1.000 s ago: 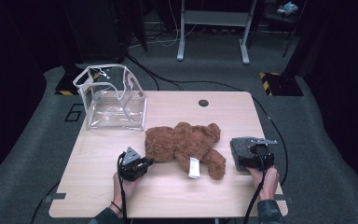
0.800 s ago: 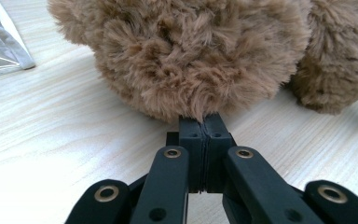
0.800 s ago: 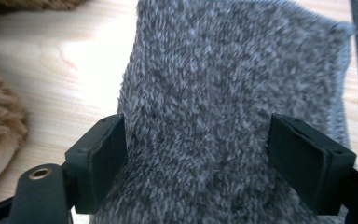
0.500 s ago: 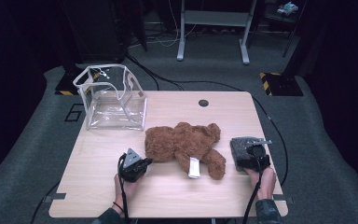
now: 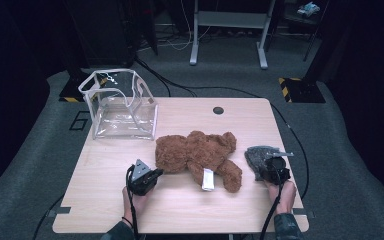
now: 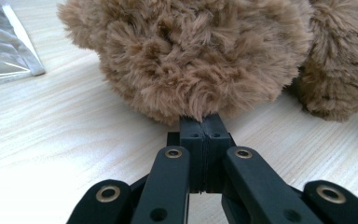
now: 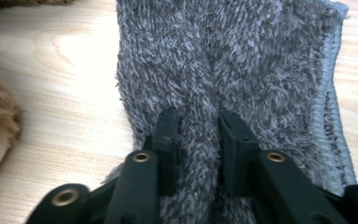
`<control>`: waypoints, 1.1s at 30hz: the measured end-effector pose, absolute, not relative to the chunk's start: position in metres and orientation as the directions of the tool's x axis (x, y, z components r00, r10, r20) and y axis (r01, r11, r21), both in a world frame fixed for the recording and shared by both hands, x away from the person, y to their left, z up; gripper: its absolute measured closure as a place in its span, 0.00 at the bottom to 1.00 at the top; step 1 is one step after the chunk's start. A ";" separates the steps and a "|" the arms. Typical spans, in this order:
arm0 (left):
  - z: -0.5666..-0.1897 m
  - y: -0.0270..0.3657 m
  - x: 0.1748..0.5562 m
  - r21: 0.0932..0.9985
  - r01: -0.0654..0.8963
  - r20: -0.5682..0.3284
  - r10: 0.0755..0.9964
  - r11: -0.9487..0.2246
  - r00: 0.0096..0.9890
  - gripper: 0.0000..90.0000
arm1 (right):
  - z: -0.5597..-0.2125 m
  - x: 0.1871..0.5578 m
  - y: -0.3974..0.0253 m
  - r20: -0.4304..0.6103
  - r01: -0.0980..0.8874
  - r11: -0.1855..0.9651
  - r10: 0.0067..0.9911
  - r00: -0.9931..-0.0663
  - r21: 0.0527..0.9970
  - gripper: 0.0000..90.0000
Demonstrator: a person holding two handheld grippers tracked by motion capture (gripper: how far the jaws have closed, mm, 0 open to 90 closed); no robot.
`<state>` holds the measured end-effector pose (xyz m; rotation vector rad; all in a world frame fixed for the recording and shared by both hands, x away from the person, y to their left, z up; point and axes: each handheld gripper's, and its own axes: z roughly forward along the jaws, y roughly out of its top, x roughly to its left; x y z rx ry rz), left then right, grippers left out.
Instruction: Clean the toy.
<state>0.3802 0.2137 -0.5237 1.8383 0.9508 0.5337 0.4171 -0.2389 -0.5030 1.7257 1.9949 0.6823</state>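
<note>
Starting big: we see a light wooden tabletop (image 5: pixel 180 210) with a round cable hole near its far edge. Clear plastic bag (image 5: pixel 120 107) stands open-topped at the far left corner, white-trimmed, a corner of it showing in the left gripper view (image 6: pixel 7 51).

Brown teddy bear (image 5: pixel 197 155) lies flat mid-tabletop, between our two grippers, white tag on its near side. In the left gripper view its fur (image 6: pixel 191 56) looms right in front of the fingers.

Grey fuzzy cloth (image 5: pixel 256 156) lies on the right side of the tabletop, just beside the bear's leg, apart from it. In the right gripper view it (image 7: pixel 270 70) has a stitched hem along one edge.

Left gripper (image 5: pixel 155 173) sits at the bear's near-left end; in its own view (image 6: pixel 204 128) the fingers are pressed fully together, tips touching the fur, nothing visibly caught between them.

Right gripper (image 5: pixel 265 165) sits on the cloth's near edge; in its own view (image 7: pixel 196 121) the fingers stand apart, straddling a raised ridge of the cloth and pressed down into the pile on both sides.
</note>
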 end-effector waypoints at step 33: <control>-0.524 0.211 0.380 0.900 0.365 -0.027 0.804 -0.239 0.594 1.00 | -0.435 0.403 -0.234 0.063 0.668 0.102 0.974 -0.219 0.737 0.86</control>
